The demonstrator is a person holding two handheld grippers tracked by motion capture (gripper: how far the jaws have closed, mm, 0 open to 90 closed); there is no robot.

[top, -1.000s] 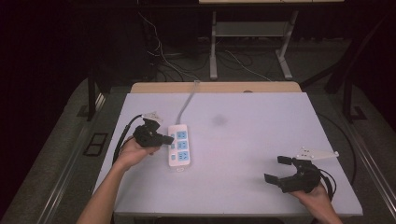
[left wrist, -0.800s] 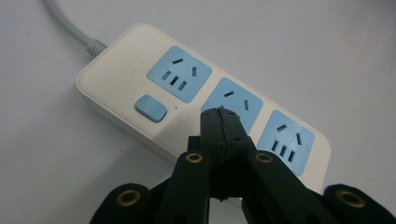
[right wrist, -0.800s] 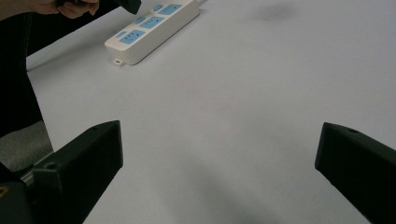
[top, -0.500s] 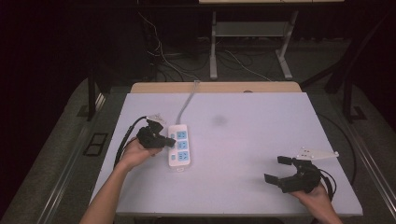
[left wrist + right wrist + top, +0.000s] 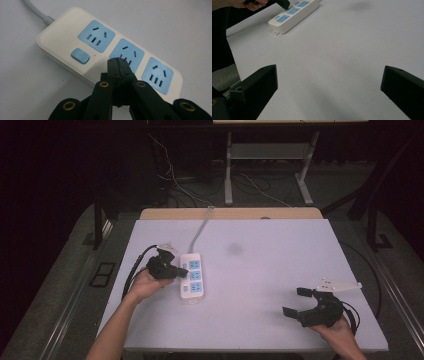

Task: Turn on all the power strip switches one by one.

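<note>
The pale table (image 5: 260, 270) carries a white power strip (image 5: 192, 279) with three blue sockets, lying toward its left side, its grey cord (image 5: 201, 230) running off the far edge. The left gripper (image 5: 175, 270) sits at the strip's left edge — jaws pressed tight together, nothing between them, tips over the middle socket (image 5: 127, 55). The right gripper (image 5: 299, 302) rests well apart near the right front corner — jaws spread wide, holding nothing.
</note>
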